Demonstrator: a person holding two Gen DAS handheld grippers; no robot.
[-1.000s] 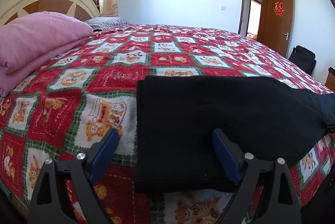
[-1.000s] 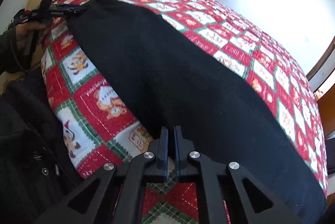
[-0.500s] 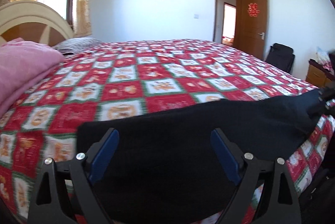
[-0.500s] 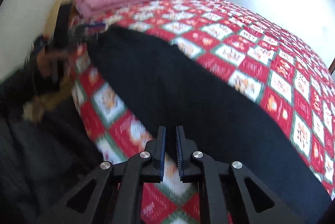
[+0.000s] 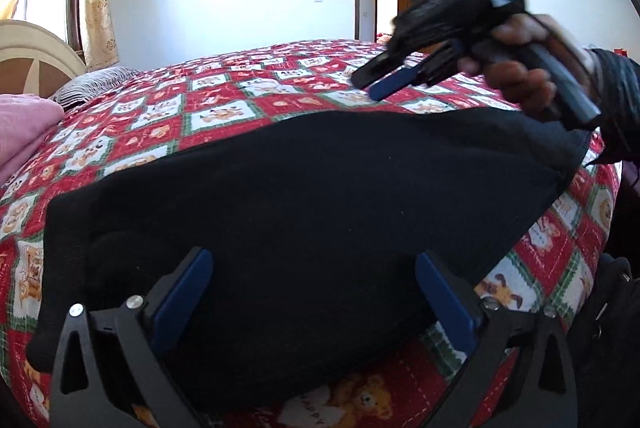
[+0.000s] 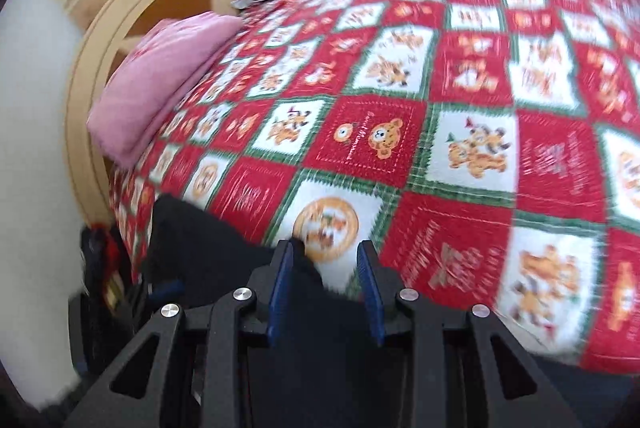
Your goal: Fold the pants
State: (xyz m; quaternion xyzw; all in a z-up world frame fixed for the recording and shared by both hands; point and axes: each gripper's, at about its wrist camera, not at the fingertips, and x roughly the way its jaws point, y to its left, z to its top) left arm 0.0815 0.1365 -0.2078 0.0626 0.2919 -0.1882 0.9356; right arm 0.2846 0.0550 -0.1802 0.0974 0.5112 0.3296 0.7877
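Black pants point(image 5: 320, 212) lie folded in a long band along the near edge of a bed point(image 5: 248, 96) covered in a red-and-white bear-print quilt, the spot chosen, it seems, to keep the cloth within easy reach. The left claw point(image 5: 312, 292) hovers over the band's near end with its jaws spread wide and opening, gripping nothing. The right claw point(image 5: 384, 80), carried in a person's hand point(image 5: 520, 68), hangs above the far end; its jaws are parting too, with only quilt and a fold of black cloth showing beyond them. Both ends appear released, suggesting one fold is laid and the next grip awaits.
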